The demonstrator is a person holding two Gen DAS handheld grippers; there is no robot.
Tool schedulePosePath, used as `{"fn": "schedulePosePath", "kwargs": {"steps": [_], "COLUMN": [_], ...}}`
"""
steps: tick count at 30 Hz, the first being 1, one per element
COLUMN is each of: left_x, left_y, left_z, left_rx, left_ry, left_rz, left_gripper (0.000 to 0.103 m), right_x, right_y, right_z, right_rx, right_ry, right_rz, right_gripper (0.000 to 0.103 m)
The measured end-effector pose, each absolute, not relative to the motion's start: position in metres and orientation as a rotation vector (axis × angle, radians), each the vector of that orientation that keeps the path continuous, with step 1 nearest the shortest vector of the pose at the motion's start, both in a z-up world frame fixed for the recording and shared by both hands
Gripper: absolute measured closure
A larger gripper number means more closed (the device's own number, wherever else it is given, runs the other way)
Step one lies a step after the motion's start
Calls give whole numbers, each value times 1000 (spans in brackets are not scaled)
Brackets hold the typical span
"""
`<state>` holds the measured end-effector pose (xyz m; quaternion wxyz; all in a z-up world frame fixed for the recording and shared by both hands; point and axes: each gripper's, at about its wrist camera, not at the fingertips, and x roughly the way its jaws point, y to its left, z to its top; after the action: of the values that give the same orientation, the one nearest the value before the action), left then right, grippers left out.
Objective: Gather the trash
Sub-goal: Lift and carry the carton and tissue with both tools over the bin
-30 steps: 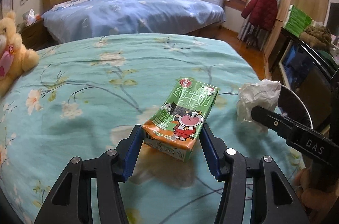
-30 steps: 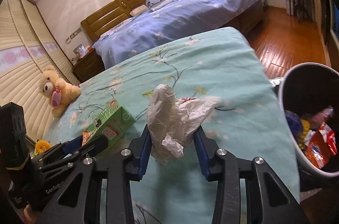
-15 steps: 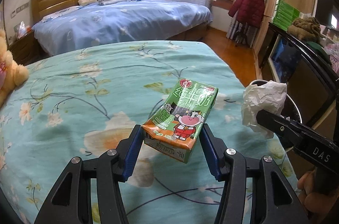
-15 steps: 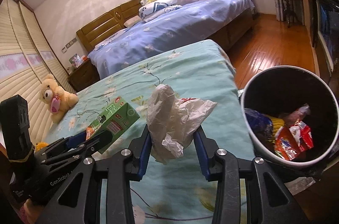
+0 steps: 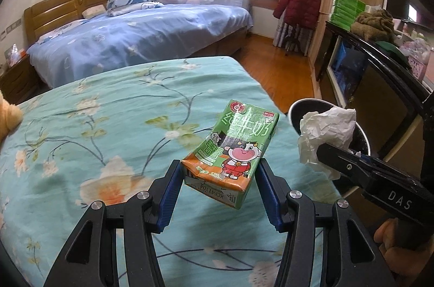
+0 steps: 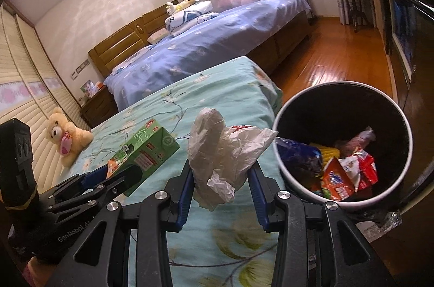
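My left gripper (image 5: 218, 174) is shut on a green and orange milk carton (image 5: 233, 145), lifted above the teal floral bedspread (image 5: 103, 140). Seen from the right wrist view, the same carton (image 6: 143, 154) hangs at the left. My right gripper (image 6: 221, 175) is shut on a crumpled white plastic wrapper (image 6: 222, 156), held just left of the round trash bin (image 6: 341, 143). In the left wrist view the wrapper (image 5: 325, 135) sits in front of the bin's rim (image 5: 295, 107). The bin holds several snack wrappers (image 6: 344, 173).
A teddy bear (image 6: 63, 135) lies at the far left of the bedspread. A blue bed (image 5: 141, 34) stands behind. Wooden floor (image 6: 325, 64) runs past the bin. A dark cabinet (image 5: 379, 86) stands to the right, and a red coat (image 5: 298, 2) hangs on a stand.
Both grippers have carried the carton and the wrapper toward the bed's right edge. The bin has come further into view and now lies close beside the wrapper.
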<state>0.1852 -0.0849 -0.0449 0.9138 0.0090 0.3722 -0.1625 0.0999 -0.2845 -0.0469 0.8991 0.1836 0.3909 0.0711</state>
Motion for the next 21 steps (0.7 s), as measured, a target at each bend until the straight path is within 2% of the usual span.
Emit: {"fn": "schedulePosePath", "kwargs": {"steps": [21], "left_x": [189], "left_y": [-124], "left_z": [-47], "left_rx": [60], "left_ry": [771], "left_rz": [-417], "left_gripper": [50], "right_x": [88], "right_y": [-324], "right_z": [-47], "right_rx": [417], "right_ry": [797], "right_rz": [66], "right_gripper": [64]}}
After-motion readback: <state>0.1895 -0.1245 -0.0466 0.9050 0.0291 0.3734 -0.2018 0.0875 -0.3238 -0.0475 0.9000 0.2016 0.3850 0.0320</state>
